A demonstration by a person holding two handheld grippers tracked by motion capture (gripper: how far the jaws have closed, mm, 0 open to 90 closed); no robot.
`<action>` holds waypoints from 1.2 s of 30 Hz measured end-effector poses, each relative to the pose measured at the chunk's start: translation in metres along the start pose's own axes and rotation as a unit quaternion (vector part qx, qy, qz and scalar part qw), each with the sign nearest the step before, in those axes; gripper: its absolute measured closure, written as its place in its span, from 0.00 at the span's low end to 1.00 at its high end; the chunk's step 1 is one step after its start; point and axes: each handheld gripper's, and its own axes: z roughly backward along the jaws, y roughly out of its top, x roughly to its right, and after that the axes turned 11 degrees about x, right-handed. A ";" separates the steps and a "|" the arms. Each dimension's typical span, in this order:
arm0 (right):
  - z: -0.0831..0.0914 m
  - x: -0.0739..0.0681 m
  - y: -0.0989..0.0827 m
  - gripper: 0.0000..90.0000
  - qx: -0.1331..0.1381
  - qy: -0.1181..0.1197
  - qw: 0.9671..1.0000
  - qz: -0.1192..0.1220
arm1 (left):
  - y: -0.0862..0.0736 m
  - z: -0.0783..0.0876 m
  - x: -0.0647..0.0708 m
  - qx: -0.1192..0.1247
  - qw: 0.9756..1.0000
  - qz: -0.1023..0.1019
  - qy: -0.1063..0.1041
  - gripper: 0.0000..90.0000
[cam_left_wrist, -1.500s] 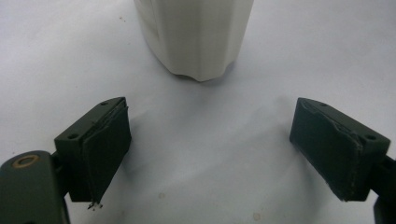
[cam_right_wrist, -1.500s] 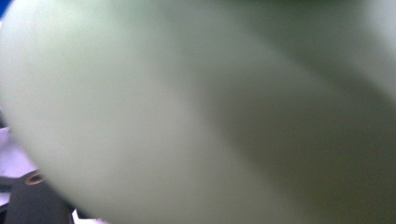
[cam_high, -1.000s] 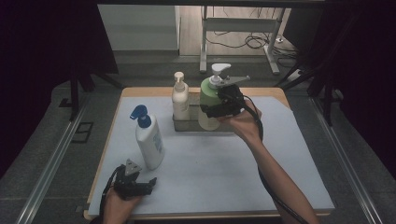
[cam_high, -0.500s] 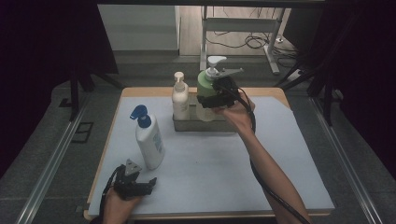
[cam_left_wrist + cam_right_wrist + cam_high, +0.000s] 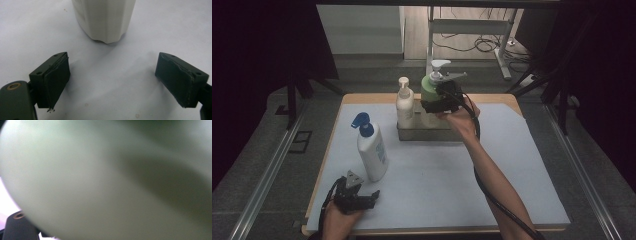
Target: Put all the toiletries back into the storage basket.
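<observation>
A pale green pump bottle (image 5: 428, 89) with a white pump head is upright over the right part of a metal tray (image 5: 432, 134). My right gripper (image 5: 439, 105) is shut on the bottle's body from the near side. The bottle's wall (image 5: 100, 180) is a close blur in the right gripper view. A small white pump bottle (image 5: 404, 104) stands in the tray's left part. My left gripper (image 5: 371, 195) rests open near the front left of the mat, its jaws (image 5: 112, 75) wide and empty. Just ahead stands a white bottle (image 5: 105, 20) with a blue spray cap (image 5: 362, 122).
A pale mat (image 5: 512, 170) covers the wooden table top (image 5: 492, 98). The right forearm and the gripper's black cable (image 5: 492, 195) cross the mat's right half. Metal rails run along both table sides; a dark floor with cables lies beyond.
My right gripper has carried the green pump bottle to the left and a little lower, nearer the white pump bottle. The left gripper has stayed in place.
</observation>
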 end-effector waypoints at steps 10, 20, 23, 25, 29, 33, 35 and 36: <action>-0.014 0.001 -0.008 0.13 -0.009 -0.003 1.000 0.003 | 0.000 0.000 0.000 0.000 1.000 0.000 0.000 0.14; -0.027 0.002 -0.023 0.13 -0.021 -0.001 1.000 0.003 | 0.000 0.000 0.000 0.001 1.000 0.000 0.000 0.14; -0.030 0.001 -0.027 0.13 -0.024 -0.001 1.000 0.002 | 0.000 0.000 0.000 0.001 1.000 0.000 0.000 0.14; -0.032 0.000 -0.030 0.13 -0.026 0.001 1.000 0.000 | 0.000 0.000 0.000 0.001 1.000 0.000 0.000 0.14; -0.035 -0.001 -0.036 0.13 -0.028 0.003 1.000 -0.001 | 0.000 0.000 0.000 0.001 1.000 0.000 0.000 0.14; -0.039 -0.001 -0.041 0.13 -0.032 0.003 0.999 0.000 | 0.000 0.000 0.000 0.001 1.000 0.000 0.000 0.14; -0.040 -0.002 -0.043 0.13 -0.034 0.003 0.999 0.000 | 0.000 0.000 0.000 0.000 1.000 0.000 0.000 0.14; -0.040 -0.002 -0.044 0.13 -0.035 0.003 0.999 0.000 | 0.000 0.000 0.000 0.000 1.000 0.000 0.000 0.14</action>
